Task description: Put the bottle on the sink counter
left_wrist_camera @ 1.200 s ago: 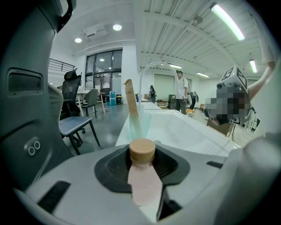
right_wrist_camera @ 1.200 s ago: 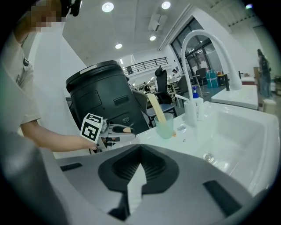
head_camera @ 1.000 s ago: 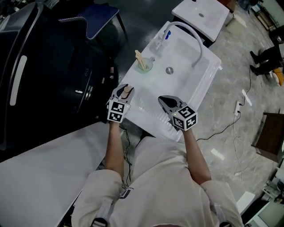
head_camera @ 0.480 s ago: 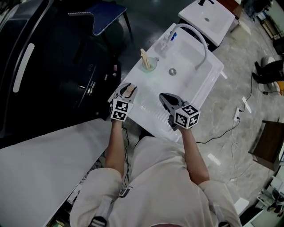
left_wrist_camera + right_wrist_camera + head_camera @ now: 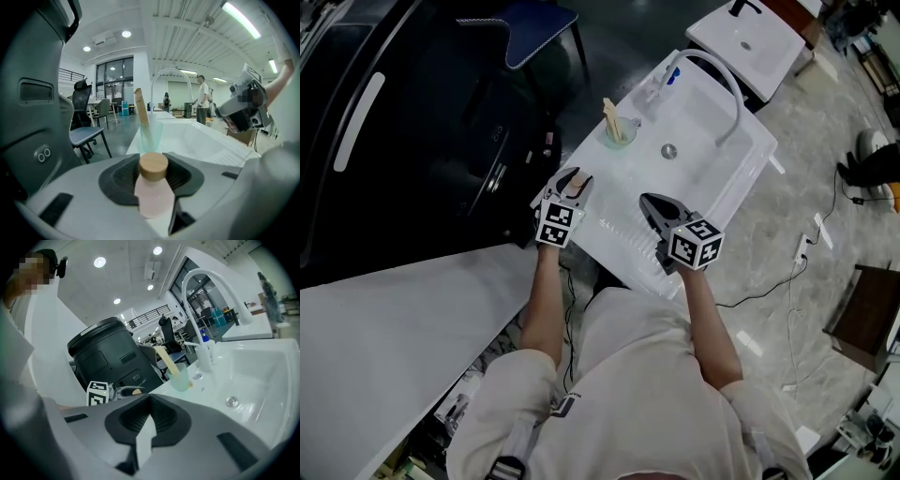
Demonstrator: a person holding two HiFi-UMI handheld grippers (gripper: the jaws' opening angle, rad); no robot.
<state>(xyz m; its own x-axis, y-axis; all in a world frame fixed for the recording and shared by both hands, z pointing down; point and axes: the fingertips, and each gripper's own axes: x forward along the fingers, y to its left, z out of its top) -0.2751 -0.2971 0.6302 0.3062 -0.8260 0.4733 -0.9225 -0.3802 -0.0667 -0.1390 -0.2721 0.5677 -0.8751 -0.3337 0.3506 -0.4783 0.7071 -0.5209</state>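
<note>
A pale pink bottle (image 5: 152,190) with a round wooden cap stands upright between the ribbed pads of my left gripper (image 5: 573,178). The pads still touch it while the jaws are opening. In the head view the bottle (image 5: 574,187) is over the near left edge of the white sink counter (image 5: 614,234). My right gripper (image 5: 649,202) hovers over the ribbed drainer part of the counter, shut, with nothing in it. From the right gripper view I see the left gripper (image 5: 124,391) at the counter's left edge.
A translucent green cup (image 5: 618,132) with a wooden stick stands on the counter ahead of the bottle. Beyond it are the basin drain (image 5: 669,150) and the tall arched faucet (image 5: 715,75). A black machine (image 5: 412,141) stands left of the sink, and a second white sink (image 5: 750,33) behind it.
Both grippers have stayed in place over the counter; the head view has shifted slightly. The bottle remains between the left jaws.
</note>
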